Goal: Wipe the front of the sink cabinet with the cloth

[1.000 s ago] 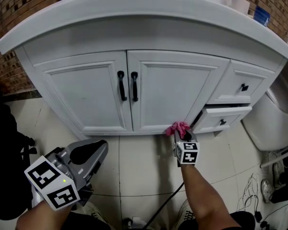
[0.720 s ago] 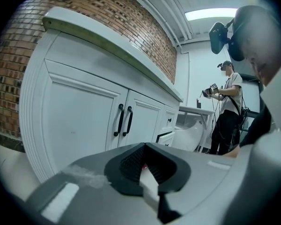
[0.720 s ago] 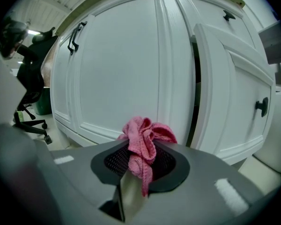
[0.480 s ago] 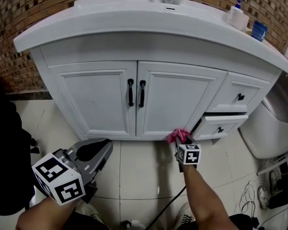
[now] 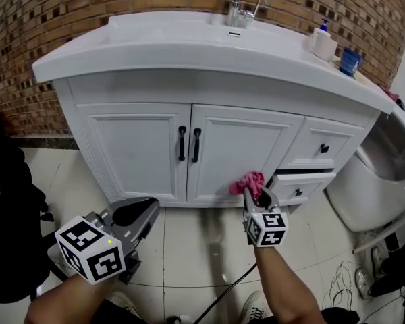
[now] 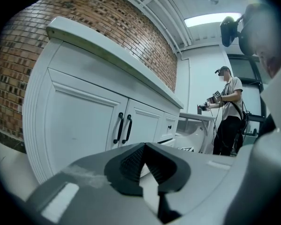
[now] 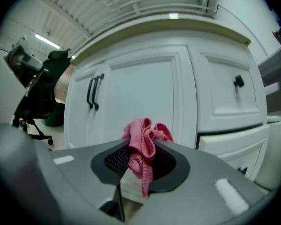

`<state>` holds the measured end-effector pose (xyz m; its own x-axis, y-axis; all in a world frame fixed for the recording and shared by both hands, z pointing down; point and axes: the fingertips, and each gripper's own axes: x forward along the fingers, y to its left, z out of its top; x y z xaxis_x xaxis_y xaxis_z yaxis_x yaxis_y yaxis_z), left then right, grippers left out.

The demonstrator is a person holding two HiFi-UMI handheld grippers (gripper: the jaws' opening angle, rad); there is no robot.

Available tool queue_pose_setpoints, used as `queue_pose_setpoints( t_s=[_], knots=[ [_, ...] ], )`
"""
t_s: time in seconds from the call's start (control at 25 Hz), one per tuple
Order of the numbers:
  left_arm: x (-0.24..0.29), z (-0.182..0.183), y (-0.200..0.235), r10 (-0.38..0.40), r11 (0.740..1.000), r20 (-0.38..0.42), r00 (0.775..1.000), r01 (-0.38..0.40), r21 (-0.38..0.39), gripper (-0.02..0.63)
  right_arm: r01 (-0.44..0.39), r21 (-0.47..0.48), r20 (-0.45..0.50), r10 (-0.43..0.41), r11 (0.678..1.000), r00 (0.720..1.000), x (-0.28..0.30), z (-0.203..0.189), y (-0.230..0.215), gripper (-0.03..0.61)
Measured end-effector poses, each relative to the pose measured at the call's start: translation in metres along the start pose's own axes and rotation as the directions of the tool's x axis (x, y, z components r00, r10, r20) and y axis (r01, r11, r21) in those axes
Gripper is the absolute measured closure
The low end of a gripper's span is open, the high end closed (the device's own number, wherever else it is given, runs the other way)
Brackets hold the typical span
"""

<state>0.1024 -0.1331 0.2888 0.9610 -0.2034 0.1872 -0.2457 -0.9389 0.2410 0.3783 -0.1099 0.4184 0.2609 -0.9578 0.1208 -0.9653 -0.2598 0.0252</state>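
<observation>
The white sink cabinet [image 5: 155, 147] has two doors with black handles [image 5: 188, 144] and drawers at the right. My right gripper [image 5: 256, 193] is shut on a pink cloth [image 5: 247, 183], which sits against the lower right corner of the right door [image 5: 239, 154]. The right gripper view shows the cloth [image 7: 143, 146] bunched between the jaws, just in front of that door [image 7: 145, 93]. My left gripper [image 5: 136, 216] hangs low over the floor tiles at the left, shut with nothing in it, away from the cabinet [image 6: 84, 121].
The lower right drawer [image 5: 300, 184] stands slightly open beside the cloth. A toilet [image 5: 378, 167] is at the right. A soap bottle [image 5: 322, 42] and a blue cup [image 5: 349, 61] stand on the countertop. Another person [image 6: 227, 111] stands far off in the left gripper view.
The right gripper with the cloth has risen a little up the right door's lower corner. The head view has tilted up, showing more of the countertop. The left gripper barely moved.
</observation>
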Motion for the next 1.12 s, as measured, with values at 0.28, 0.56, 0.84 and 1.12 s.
queue_pose_setpoints(
  t_s=[0.28,0.56,0.84,1.12],
  knots=[
    [-0.001,0.004,0.001,0.01,1.0,0.015,1.0,-0.01,0.0,0.609,-0.053,0.006,0.268,0.049,0.999,0.962,-0.024,0.141,0.028,0.477],
    [-0.006,-0.001,0.015,0.05,0.999,0.005,0.999,-0.05,-0.002,0.609,-0.049,-0.047,0.384,0.064,0.998,0.921,-0.023,0.208,0.044,0.477],
    [-0.009,-0.006,0.023,0.055,0.998,-0.01,0.998,-0.055,-0.005,0.609,-0.026,-0.038,0.394,0.039,0.999,0.918,0.0,0.237,0.042,0.477],
    [-0.013,-0.012,0.029,0.055,0.998,-0.029,0.998,-0.055,-0.014,0.609,0.001,-0.064,0.431,0.027,0.998,0.902,0.01,0.233,0.046,0.477]
  ],
)
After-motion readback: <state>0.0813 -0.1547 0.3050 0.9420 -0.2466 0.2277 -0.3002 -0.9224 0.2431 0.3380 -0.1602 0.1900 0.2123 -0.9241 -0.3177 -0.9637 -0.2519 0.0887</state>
